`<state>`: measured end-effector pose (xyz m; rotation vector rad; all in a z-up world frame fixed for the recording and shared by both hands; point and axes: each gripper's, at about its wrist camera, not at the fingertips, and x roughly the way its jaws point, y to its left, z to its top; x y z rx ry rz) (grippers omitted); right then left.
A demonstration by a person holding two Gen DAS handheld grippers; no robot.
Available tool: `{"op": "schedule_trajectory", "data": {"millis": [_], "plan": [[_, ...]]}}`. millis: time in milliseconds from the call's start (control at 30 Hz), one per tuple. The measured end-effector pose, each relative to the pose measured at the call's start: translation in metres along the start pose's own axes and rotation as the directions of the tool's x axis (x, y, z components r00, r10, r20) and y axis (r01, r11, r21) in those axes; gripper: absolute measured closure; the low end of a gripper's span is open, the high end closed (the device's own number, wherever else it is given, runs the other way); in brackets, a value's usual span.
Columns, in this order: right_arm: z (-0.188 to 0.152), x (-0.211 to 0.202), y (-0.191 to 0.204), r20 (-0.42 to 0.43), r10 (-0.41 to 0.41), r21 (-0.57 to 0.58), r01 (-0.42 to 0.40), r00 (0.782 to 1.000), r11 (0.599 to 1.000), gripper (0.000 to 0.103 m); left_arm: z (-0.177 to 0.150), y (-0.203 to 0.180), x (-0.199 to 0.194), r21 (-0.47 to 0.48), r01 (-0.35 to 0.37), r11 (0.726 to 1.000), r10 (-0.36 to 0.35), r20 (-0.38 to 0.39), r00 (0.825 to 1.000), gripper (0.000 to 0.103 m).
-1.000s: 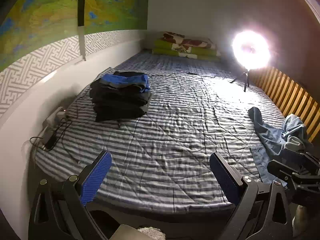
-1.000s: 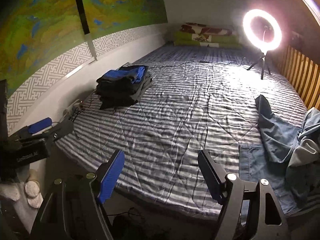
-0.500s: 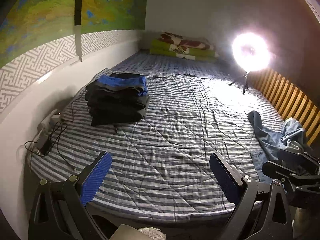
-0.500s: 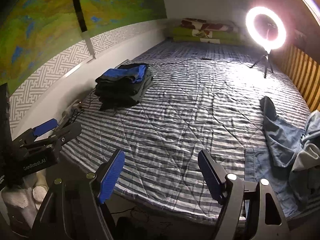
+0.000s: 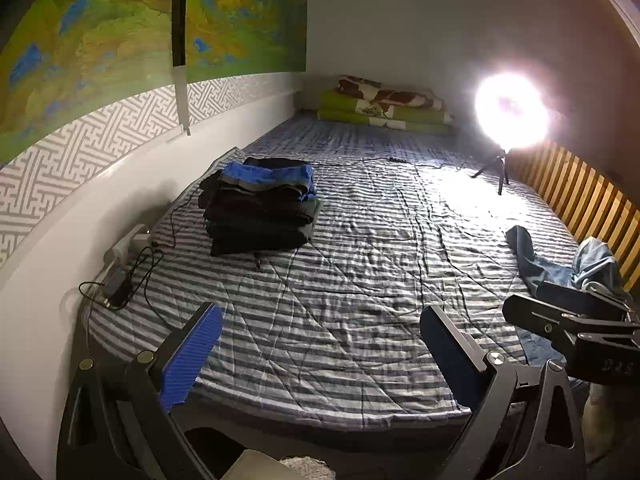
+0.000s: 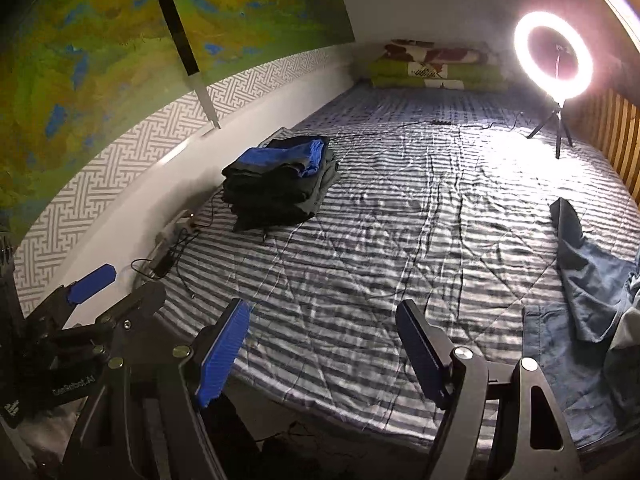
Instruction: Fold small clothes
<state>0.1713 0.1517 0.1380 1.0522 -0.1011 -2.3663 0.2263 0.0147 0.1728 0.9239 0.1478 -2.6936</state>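
Both tools are being held wide and empty above the near edge of the striped bed [image 5: 340,264]. The left gripper [image 5: 320,344] is being shown low in its own view, the right gripper [image 6: 324,344] likewise. The unfolded denim clothes [image 6: 592,300] are lying at the right edge of both frames, their long axis running up the picture. The right gripper is judged the nearer. A folded pile [image 5: 260,204] is sitting at centre left, well apart.
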Motion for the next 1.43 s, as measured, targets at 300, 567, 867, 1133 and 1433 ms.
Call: {"op": "schedule_trajectory", "data": {"millis": [300, 567, 867, 1133, 1433], "plan": [[-0.031, -0.017, -0.008, 0.012, -0.028, -0.041, 0.028, 1.0, 0.999, 0.031, -0.028, -0.019, -0.01, -0.006, -0.017, 1.0, 0.017, -0.024, 1.0, 0.002], [-0.051, -0.024, -0.009, 0.002, -0.07, -0.079, 0.07, 0.998, 0.994, 0.031, -0.049, -0.037, -0.015, 0.019, 0.001, 1.0, 0.0, -0.06, 0.998, 0.002], [-0.055, -0.005, -0.013, -0.038, -0.081, -0.067, 0.079, 0.996, 0.995, 0.031, -0.052, -0.028, 0.005, 0.011, 0.009, 1.0, -0.008, -0.087, 0.996, 0.002], [-0.06, 0.015, -0.016, -0.085, -0.085, -0.057, 0.081, 0.993, 0.995, 0.031, -0.055, -0.018, 0.03, -0.008, 0.007, 1.0, -0.008, -0.119, 0.993, 0.002], [-0.063, 0.017, -0.027, -0.09, -0.102, -0.027, 0.1, 0.991, 0.995, 0.031, -0.057, -0.018, 0.039, -0.006, 0.017, 1.0, -0.018, -0.125, 0.992, 0.002]]}}
